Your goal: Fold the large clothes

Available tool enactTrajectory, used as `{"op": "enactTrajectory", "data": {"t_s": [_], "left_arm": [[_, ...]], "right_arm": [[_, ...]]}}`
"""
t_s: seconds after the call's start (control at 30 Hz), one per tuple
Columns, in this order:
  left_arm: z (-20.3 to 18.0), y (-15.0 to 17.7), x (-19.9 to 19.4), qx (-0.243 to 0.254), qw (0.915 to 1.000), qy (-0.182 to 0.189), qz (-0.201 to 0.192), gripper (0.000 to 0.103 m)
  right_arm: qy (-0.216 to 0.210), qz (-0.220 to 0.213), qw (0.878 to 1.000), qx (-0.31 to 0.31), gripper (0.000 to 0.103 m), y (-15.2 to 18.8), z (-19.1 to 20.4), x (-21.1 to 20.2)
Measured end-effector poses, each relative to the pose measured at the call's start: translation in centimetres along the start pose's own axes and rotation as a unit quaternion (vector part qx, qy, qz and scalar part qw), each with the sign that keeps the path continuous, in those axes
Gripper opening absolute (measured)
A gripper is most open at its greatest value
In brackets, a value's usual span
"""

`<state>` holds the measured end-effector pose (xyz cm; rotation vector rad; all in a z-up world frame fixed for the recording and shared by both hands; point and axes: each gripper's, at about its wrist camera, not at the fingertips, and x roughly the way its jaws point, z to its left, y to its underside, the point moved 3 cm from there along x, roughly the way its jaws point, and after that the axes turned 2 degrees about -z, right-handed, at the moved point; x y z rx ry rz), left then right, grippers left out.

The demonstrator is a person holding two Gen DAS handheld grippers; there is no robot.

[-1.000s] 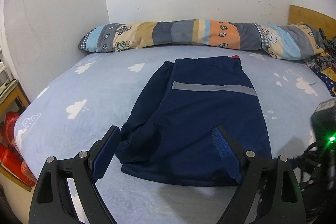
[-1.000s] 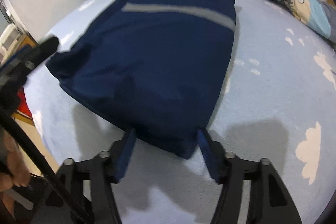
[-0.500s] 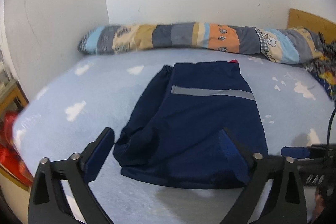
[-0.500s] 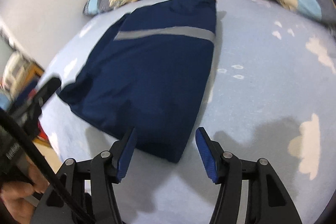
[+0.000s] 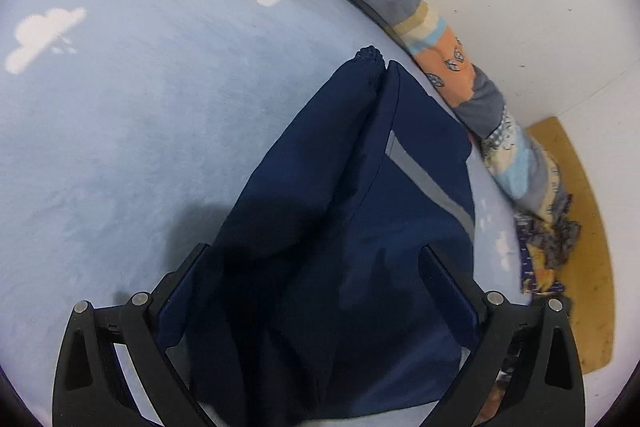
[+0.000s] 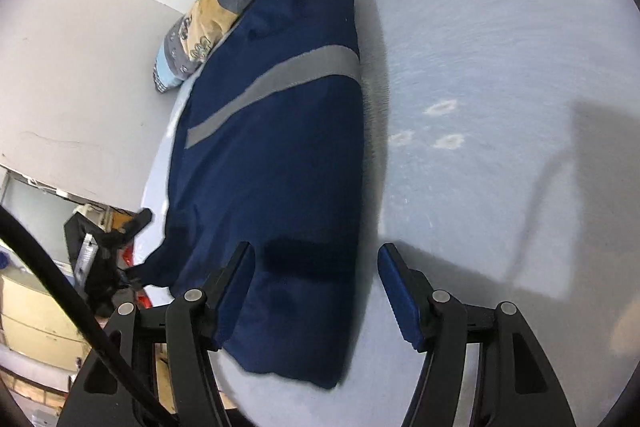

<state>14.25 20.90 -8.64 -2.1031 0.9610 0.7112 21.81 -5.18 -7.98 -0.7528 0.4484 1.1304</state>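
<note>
A navy jacket (image 5: 352,227) with a grey reflective stripe (image 6: 276,83) lies partly folded on a bed (image 5: 120,107) covered in pale blue, cloud-printed bedding, its far end reaching towards a long patchwork bolster (image 5: 404,11) set against the white wall. One sleeve, its gathered cuff (image 5: 370,55) pointing to the far side, is laid along the left edge of the garment, apparently tucked in to narrow the bundle. The left gripper (image 5: 316,291) hangs low over the jacket's near left portion, its blue-padded fingers (image 5: 448,287) spread wide to either side of the cloth and grasping nothing. The right gripper (image 6: 316,279) is likewise wide apart and empty at the near right corner, one finger (image 6: 236,279) over the fabric and the other (image 6: 400,291) over bare bedding, straddling the garment's right edge. Both tools appear placed to take the near hem at its two corners, probably so that it can be carried evenly towards the far end in the next fold. A cable (image 6: 68,291) trails across the near left of the right wrist view.
</note>
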Motion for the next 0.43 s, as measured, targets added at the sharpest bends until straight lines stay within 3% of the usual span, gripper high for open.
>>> {"op": "enactTrajectory", "data": {"t_s": [0.07, 0.2, 0.27, 0.33, 0.43], "left_arm": [[0.3, -0.1, 1.3, -0.006, 0.9997, 0.016, 0.018, 0.101], [0.2, 0.1, 3.4, 0.01, 0.9994, 0.012, 0.031, 0.094], [-0.8, 0.3, 4.4, 0.031, 0.9989, 0.004, 0.035, 0.076], [-2.2, 0.6, 4.9, 0.064, 0.9972, -0.023, 0.032, 0.062], [-5.1, 1.1, 4.6, 0.124, 0.9909, -0.05, 0.016, 0.056]], "right_arm": [[-0.017, 0.005, 1.0, 0.001, 0.069, -0.5, 0.0, 1.3], [-0.052, 0.003, 0.999, -0.013, 0.072, -2.1, 0.6, 3.2], [-0.058, 0.0, 0.998, -0.023, 0.072, -2.4, 0.7, 3.6], [-0.046, -0.005, 0.998, -0.046, 0.058, -2.8, 1.3, 4.1], [-0.009, -0.023, 0.994, -0.108, 0.035, -2.8, 3.2, 3.2]]}}
